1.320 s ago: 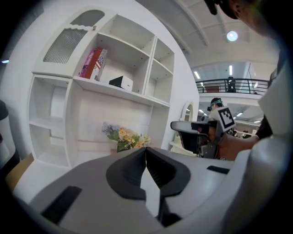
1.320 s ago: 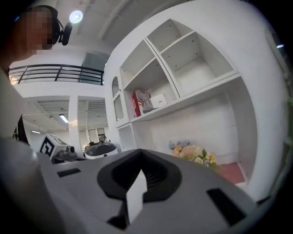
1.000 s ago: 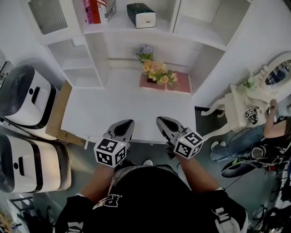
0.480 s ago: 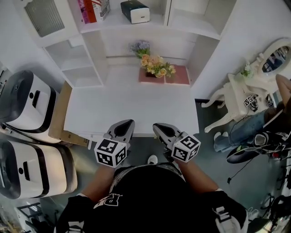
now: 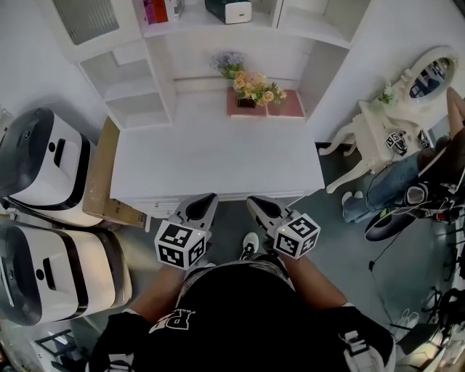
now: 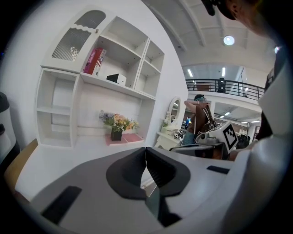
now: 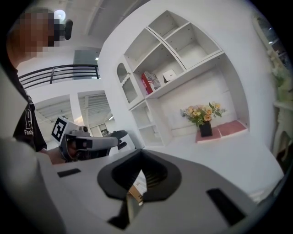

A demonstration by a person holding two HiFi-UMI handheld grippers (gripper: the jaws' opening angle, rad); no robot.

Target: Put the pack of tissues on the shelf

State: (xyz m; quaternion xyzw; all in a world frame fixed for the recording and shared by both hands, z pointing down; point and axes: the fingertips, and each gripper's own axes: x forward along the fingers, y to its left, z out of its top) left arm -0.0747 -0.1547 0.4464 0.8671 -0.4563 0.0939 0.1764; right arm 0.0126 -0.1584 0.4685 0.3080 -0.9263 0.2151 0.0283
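Observation:
The pack of tissues [image 5: 228, 10], a dark box with a white front, lies on the upper shelf [image 5: 190, 26] of the white wall unit, next to red books [image 5: 155, 11]. It also shows small in the left gripper view [image 6: 116, 79] and the right gripper view [image 7: 169, 75]. My left gripper [image 5: 207, 198] and right gripper [image 5: 253, 201] hang side by side just off the front edge of the white desk [image 5: 218, 163], far from the pack. Both are shut with nothing between their jaws, as the left gripper [image 6: 146, 151] and right gripper [image 7: 140, 153] views show.
A vase of flowers [image 5: 256, 89] stands on pink mats [image 5: 285, 107] at the back of the desk. Two white machines [image 5: 43, 167] and a cardboard sheet [image 5: 102, 178] are at the left. A white dressing table with mirror [image 5: 389, 123] and a seated person [image 5: 429, 182] are at the right.
Both grippers have drawn back from above the desk's front edge to the floor side of it. The desk and shelf unit have shifted up and farther away in the head view.

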